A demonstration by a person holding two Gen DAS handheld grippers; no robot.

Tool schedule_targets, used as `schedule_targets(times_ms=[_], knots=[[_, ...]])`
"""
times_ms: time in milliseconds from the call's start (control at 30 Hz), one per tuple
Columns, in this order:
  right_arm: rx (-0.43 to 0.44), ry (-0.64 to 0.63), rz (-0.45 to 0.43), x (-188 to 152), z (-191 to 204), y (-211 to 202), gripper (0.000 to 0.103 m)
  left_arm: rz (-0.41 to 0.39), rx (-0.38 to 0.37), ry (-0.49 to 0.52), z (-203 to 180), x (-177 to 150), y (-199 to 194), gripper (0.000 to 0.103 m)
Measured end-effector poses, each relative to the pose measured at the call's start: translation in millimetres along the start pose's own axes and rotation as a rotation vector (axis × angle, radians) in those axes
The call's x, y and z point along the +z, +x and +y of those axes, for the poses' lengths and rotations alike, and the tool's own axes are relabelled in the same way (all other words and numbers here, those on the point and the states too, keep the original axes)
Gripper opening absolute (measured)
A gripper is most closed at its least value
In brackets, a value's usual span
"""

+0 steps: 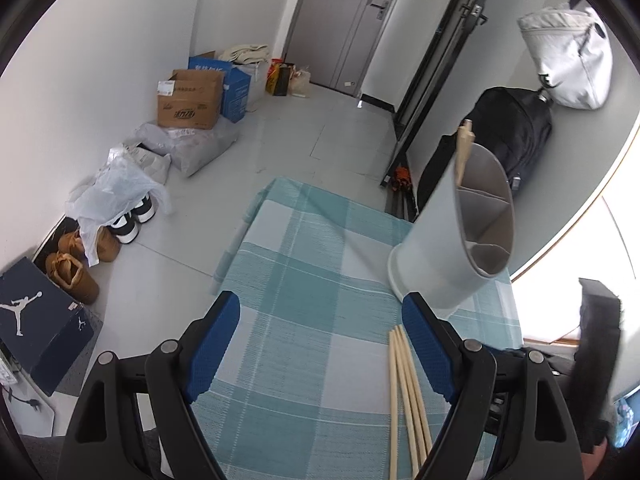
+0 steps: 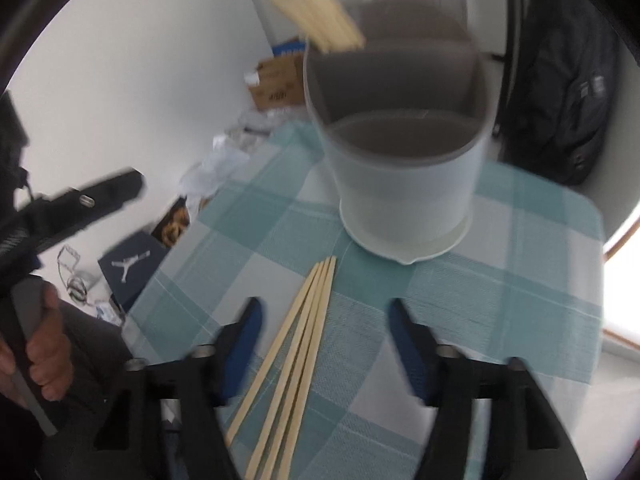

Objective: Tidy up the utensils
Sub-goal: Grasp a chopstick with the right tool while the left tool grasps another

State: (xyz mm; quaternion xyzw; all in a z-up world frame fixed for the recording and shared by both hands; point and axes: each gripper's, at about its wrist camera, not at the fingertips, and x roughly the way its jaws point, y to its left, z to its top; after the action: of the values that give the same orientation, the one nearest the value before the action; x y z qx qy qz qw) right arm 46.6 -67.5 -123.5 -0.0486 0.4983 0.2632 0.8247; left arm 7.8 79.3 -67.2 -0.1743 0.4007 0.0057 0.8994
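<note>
the right gripper [image 2: 325, 340] hangs wide open and empty over four loose chopsticks [image 2: 296, 344] lying on the checked cloth [image 2: 520, 280] just before the divided holder [image 2: 404, 184], apparently the pickup step, while the left gripper [image 1: 320, 344] gapes empty too

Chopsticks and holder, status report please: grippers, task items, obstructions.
Left gripper open, empty. Right gripper open over loose chopsticks on checked cloth. Holder upright, some chopsticks inside. Nothing in the way.

Chopsticks [image 2: 296, 344] before holder [image 2: 404, 184] on cloth [image 2: 520, 280]
</note>
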Motion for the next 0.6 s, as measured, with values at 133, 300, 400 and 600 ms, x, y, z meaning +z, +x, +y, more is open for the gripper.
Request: schedule_targets(times_ms=[133,300,400,600], knots=[[-0.034,0.01,0.076,8,-4,26,0.029,0.024,-0.004,-0.027,6,1,3,0.08],[-0.058,-0.011,0.128,14,2,41,0.025,0.027,-0.01,-0.04,10,5,4,0.08],[-0.113,-0.057,0.148,14,10,46,0.023,0.026,-0.009,-0.053,14,7,4,0.08],[-0.189,-0.094,0.186,16,18,48,0.016,0.044,-0.01,-0.084,21,8,6,0.08]])
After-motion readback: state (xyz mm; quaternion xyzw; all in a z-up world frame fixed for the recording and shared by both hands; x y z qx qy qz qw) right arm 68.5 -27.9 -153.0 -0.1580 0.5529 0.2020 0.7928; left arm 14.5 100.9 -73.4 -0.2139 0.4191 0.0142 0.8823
